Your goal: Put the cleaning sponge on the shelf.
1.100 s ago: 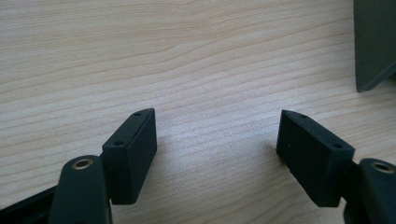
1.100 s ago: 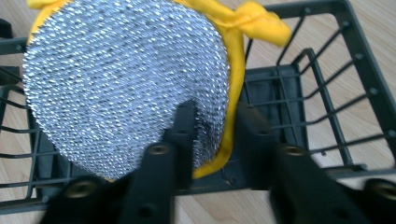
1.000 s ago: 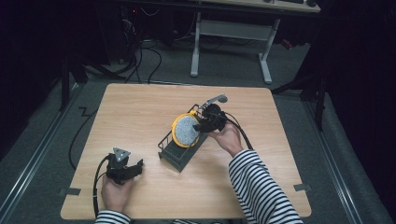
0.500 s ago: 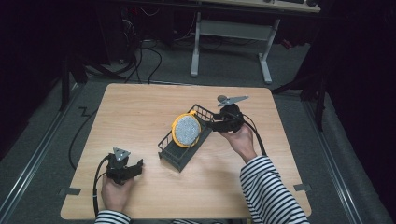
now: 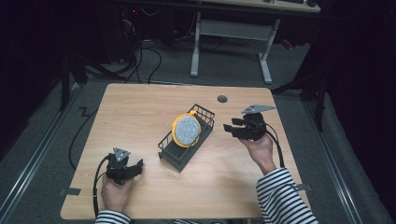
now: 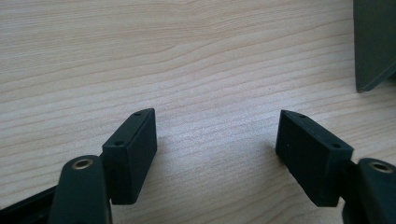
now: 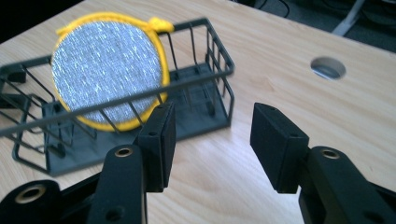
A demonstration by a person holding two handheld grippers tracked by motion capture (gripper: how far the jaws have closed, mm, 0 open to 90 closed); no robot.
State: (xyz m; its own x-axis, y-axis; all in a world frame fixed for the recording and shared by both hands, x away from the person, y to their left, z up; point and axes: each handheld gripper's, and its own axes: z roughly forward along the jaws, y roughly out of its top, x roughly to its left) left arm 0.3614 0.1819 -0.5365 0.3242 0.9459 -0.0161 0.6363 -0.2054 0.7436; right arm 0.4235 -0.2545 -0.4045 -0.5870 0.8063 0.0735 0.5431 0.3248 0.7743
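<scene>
A round grey disc with a yellow rim (image 5: 186,130) stands on edge in a dark wire rack (image 5: 168,154) at the middle of the wooden table. My right gripper (image 5: 229,125) hovers to the right of the rack and points at it. Its jaws are open, have just been closing a little, and hold nothing. In the right gripper view the disc (image 7: 107,70) leans inside the rack (image 7: 219,65), beyond the gripper (image 7: 212,126). My left gripper (image 5: 137,166) rests at the front left, open over bare wood (image 6: 217,135), with a dark corner of the rack (image 6: 373,46) at the upper right.
A round cable hole (image 5: 222,99) sits in the table (image 5: 140,112) behind the right gripper, also seen in the right gripper view (image 7: 328,67). A white desk frame (image 5: 196,46) and floor cables lie beyond the far edge.
My right gripper has drawn back to the right, away from the disc and rack. The disc stays standing in the rack. The left gripper has not moved.
</scene>
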